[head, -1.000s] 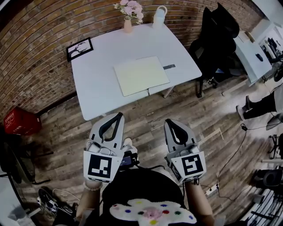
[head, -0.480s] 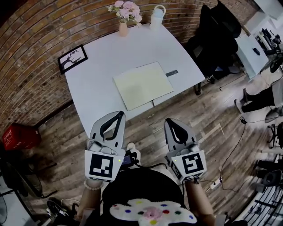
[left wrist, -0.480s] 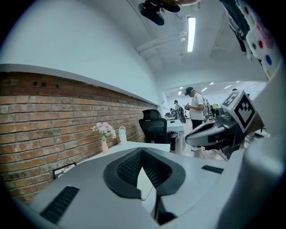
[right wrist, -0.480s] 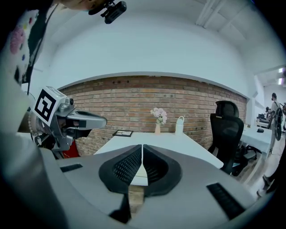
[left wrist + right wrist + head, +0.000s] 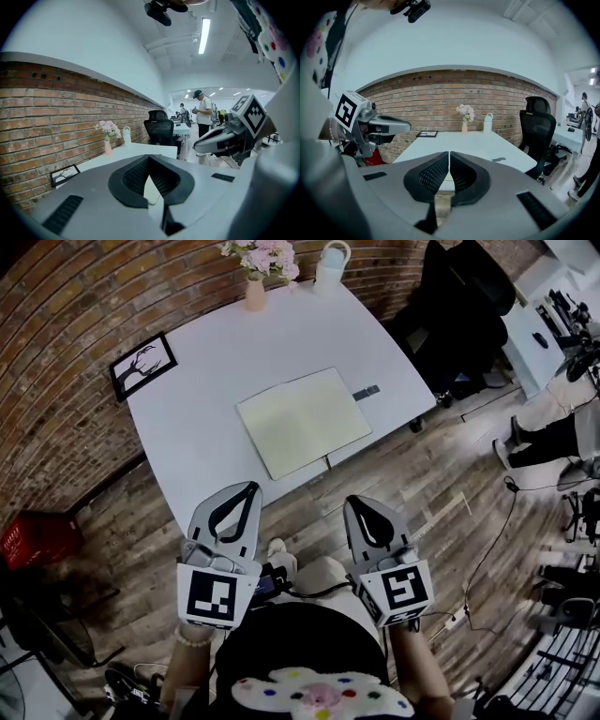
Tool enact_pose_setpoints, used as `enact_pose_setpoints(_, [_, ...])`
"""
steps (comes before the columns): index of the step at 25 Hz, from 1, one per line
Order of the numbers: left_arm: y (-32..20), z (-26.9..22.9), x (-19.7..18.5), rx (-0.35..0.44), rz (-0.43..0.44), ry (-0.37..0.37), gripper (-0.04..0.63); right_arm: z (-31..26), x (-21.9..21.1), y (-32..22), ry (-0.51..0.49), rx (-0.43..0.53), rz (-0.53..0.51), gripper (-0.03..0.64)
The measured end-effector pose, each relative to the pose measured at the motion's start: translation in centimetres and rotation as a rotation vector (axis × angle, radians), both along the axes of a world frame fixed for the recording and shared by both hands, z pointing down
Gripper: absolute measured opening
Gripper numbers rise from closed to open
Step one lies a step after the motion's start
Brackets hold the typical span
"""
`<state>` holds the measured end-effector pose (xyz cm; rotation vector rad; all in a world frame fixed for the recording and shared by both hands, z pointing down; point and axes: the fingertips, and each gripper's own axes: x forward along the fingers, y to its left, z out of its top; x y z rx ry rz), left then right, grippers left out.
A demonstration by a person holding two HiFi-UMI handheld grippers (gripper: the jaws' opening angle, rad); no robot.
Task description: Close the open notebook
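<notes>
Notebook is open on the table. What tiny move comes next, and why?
Probably reach forward to the notebook: it lies open on the white table, while the left gripper and right gripper hang over the floor, short of it, jaws together.

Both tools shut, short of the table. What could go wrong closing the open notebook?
1. The notebook lies flat on the white table; the shut left tool and right tool may slide it rather than lift a cover.
2. Its near corner sits close to the table edge, so a pull toward the person might tip it off.
3. A hard shove away could send it toward the vase and bottle.
</notes>
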<state>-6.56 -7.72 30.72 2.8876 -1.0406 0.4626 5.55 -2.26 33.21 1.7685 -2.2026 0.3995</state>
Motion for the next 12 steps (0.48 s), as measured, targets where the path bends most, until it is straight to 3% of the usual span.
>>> enact_pose_setpoints(5, [-0.1, 1.0, 0.4, -0.027, 0.005, -0.003, 0.015, 2.1, 0.7, 0.5, -0.010, -0.077, 0.005, 0.035])
enact_pose_setpoints(12, [-1.0, 1.7, 0.4, -0.052, -0.043, -0.010, 0.015, 3.7, 1.1, -0.8, -0.088, -0.115, -0.018, 0.035])
